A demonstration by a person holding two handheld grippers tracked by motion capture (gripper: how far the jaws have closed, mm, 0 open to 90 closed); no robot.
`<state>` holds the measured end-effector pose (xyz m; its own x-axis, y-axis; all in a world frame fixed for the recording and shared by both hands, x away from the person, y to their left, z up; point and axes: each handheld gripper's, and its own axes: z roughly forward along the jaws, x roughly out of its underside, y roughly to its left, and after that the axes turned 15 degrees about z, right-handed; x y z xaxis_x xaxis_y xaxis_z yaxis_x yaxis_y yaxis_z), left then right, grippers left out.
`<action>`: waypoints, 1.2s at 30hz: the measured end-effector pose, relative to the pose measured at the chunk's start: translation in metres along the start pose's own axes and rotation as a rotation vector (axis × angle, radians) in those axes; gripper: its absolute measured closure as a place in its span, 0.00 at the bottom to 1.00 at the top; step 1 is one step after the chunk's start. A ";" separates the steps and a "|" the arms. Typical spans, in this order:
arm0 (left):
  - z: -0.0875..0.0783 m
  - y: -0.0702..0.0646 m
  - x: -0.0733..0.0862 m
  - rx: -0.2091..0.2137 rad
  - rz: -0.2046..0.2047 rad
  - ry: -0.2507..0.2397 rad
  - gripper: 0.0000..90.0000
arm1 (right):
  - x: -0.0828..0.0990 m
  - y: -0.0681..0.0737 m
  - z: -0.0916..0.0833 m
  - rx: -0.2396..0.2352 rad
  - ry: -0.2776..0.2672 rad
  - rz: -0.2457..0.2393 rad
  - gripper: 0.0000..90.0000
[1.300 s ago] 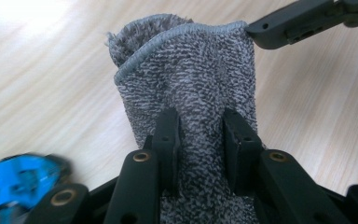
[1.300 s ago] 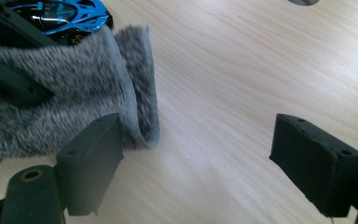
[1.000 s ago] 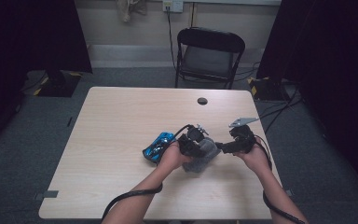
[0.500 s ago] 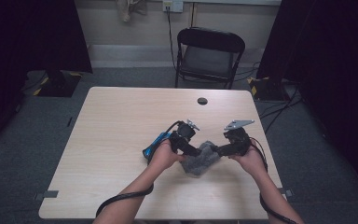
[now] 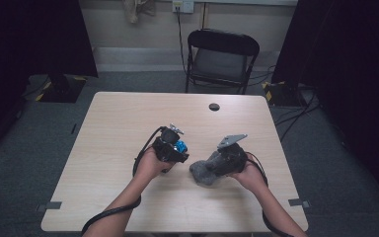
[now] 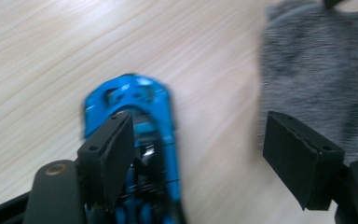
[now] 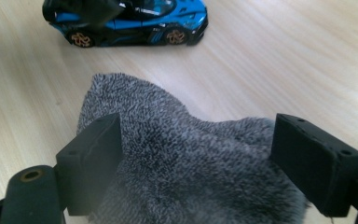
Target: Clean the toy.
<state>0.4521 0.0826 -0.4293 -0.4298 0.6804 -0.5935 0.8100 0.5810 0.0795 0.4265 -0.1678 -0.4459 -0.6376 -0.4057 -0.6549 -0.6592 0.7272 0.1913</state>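
Since a second ago: left gripper (image 6: 198,154) off the grey cloth (image 5: 205,174), fingers just opened, empty, beside blue toy car (image 6: 137,135). Right gripper (image 7: 196,158) wide around cloth, grip uncertain. Pale wood table (image 5: 118,128); black chair (image 5: 222,57) behind.

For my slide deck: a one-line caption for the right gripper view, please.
Right tool straddles a grey fuzzy cloth on the wooden table; a blue toy car sits beyond.

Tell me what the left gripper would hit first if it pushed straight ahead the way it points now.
Most likely the blue toy car: it lies right ahead of the left gripper, by one jaw rather than centred. The grey fuzzy cloth lies off toward the other jaw. Depth is unclear, so the jaws might pass above it.
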 end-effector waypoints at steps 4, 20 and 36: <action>0.006 0.012 0.006 -0.032 -0.038 0.007 0.23 | 0.004 0.000 0.008 -0.006 0.009 0.004 0.18; 0.043 0.023 0.008 -0.063 -0.023 0.095 0.21 | 0.013 -0.007 0.018 -0.021 0.017 0.018 0.18; 0.061 0.026 0.006 -0.042 -0.063 0.107 0.21 | 0.015 -0.010 0.021 -0.029 0.015 0.028 0.18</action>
<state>0.4945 0.0745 -0.4792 -0.5213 0.6847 -0.5094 0.7636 0.6407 0.0797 0.4319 -0.1690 -0.4727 -0.6617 -0.3943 -0.6377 -0.6523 0.7220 0.2305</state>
